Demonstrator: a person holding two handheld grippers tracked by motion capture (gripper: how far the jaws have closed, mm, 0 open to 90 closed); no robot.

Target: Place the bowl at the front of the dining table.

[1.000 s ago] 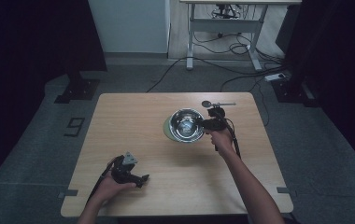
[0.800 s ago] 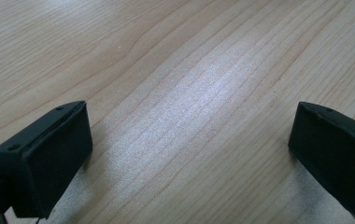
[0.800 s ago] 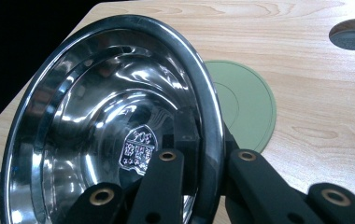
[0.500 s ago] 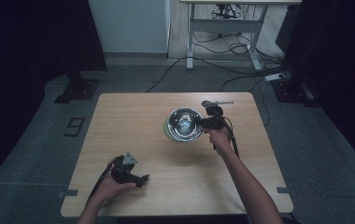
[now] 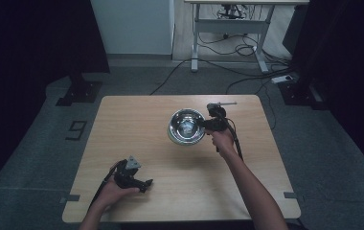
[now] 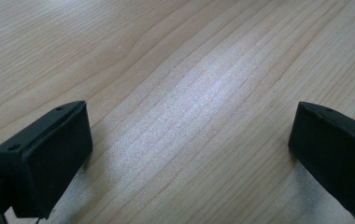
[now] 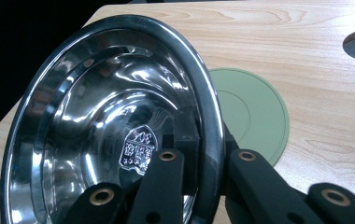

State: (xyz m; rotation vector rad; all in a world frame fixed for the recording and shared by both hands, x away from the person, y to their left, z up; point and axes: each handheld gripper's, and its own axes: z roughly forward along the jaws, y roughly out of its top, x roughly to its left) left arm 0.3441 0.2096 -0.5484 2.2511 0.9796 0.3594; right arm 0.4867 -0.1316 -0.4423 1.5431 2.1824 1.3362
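A shiny steel bowl point(image 5: 187, 126) sits right of the table's middle. My right gripper point(image 5: 208, 123) holds it by its right rim. In the right gripper view the bowl point(image 7: 101, 121) is tilted up on edge, with its inside facing the camera. The right gripper point(image 7: 203, 163) is shut on its rim, one jaw inside and one outside. A round green mat point(image 7: 255, 116) lies flat on the wood just beyond the bowl. My left gripper point(image 5: 142, 183) rests near the front left of the table. The left gripper point(image 6: 189, 135) is open over bare wood.
A small dark round object with a thin metal handle point(image 5: 218, 105) lies near the table's far edge, just behind the right hand. The wooden table point(image 5: 122, 124) stands on grey carpet. Cables and a desk frame are on the floor beyond it.
The right gripper and the bowl have edged slightly to the left. The left gripper has stayed where it was.
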